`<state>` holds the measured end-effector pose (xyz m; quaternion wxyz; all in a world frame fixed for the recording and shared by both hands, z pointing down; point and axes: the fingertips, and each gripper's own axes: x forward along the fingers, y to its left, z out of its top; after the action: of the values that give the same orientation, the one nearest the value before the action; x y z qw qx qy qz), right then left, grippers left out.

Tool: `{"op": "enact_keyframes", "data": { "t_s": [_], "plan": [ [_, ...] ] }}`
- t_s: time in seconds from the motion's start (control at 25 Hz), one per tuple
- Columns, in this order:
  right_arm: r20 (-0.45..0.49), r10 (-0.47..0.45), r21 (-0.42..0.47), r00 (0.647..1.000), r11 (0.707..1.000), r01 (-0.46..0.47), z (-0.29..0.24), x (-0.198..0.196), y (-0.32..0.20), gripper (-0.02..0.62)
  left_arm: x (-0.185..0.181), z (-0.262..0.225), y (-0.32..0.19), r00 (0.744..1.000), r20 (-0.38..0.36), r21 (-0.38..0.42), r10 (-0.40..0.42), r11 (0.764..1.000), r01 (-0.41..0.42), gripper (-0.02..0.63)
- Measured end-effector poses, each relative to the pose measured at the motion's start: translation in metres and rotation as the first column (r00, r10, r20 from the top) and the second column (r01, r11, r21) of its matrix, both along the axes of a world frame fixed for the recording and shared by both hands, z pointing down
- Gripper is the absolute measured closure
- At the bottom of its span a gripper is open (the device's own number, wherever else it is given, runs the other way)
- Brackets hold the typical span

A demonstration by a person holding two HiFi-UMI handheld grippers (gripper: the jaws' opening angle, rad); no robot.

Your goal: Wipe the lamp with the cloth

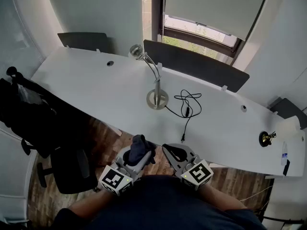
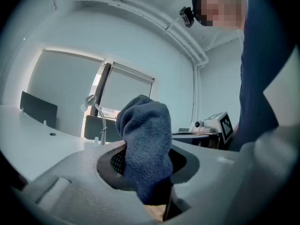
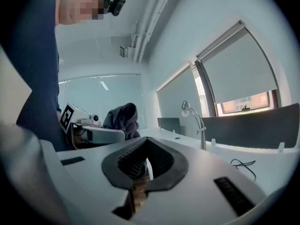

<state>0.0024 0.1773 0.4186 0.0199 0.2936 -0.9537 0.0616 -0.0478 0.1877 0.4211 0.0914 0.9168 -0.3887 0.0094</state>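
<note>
**Cloth in the left claw, lamp untouched on the table**

The left claw (image 1: 135, 158) is clamped on a dark blue-grey cloth (image 1: 142, 146). In the left gripper view the bunched cloth fills the space between the jaws and sticks up well past them. The right claw (image 3: 140, 168) has its jaws pressed together with nothing between them; only a sliver of wooden floor (image 1: 108, 138) shows through the slit. Both claws point level. They are held close in front of the person's body at the 6 o'clock edge of the head view, with the right one at 3 o'clock of the left. They hang over the floor, short of the table's near edge.

The lamp (image 1: 157, 98) stands on the white table (image 1: 86, 80), at 12 o'clock from the claws and well apart from them. Its round metal base sits flat, and a thin double stem rises from it and bends toward 11 o'clock. The stem ends in a small round head close to the table's far edge. A loose black cable (image 1: 187, 107) lies just at 3 o'clock of the base, its plug end trailing toward 6 o'clock. A dark office chair (image 1: 69, 169) stands on the floor at 9 o'clock of the left claw.
</note>
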Motion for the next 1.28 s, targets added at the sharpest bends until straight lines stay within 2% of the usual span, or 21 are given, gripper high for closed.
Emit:
{"op": "enact_keyframes", "data": {
  "t_s": [0.24,0.68,0.88,1.08,1.28],
  "plan": [
    [0.000,0.007,-0.025,1.000,1.000,-0.007,0.014,-0.002,0.003,0.589,-0.007,0.002,0.004,1.000,0.006,0.013,0.003,1.000,-0.003,0.476],
    [0.022,-0.002,-0.034,1.000,0.999,0.003,0.008,-0.022,0.001,0.588,-0.027,0.006,0.005,1.000,-0.002,0.023,-0.002,1.000,0.002,0.476],
    [-0.006,-0.039,0.021,0.999,0.999,0.039,0.004,-0.032,-0.002,0.588,-0.034,0.006,-0.004,0.999,-0.024,-0.010,-0.025,1.000,0.025,0.476],
    [-0.012,-0.062,0.029,0.998,0.998,0.062,0.007,-0.036,-0.022,0.588,-0.038,0.013,-0.026,0.999,-0.003,-0.013,-0.038,0.999,0.038,0.476],
    [0.036,-0.102,0.034,0.994,0.994,0.101,0.006,-0.048,-0.067,0.588,-0.054,0.016,-0.066,0.995,0.042,-0.032,-0.094,0.995,0.096,0.476]
  ]
}}
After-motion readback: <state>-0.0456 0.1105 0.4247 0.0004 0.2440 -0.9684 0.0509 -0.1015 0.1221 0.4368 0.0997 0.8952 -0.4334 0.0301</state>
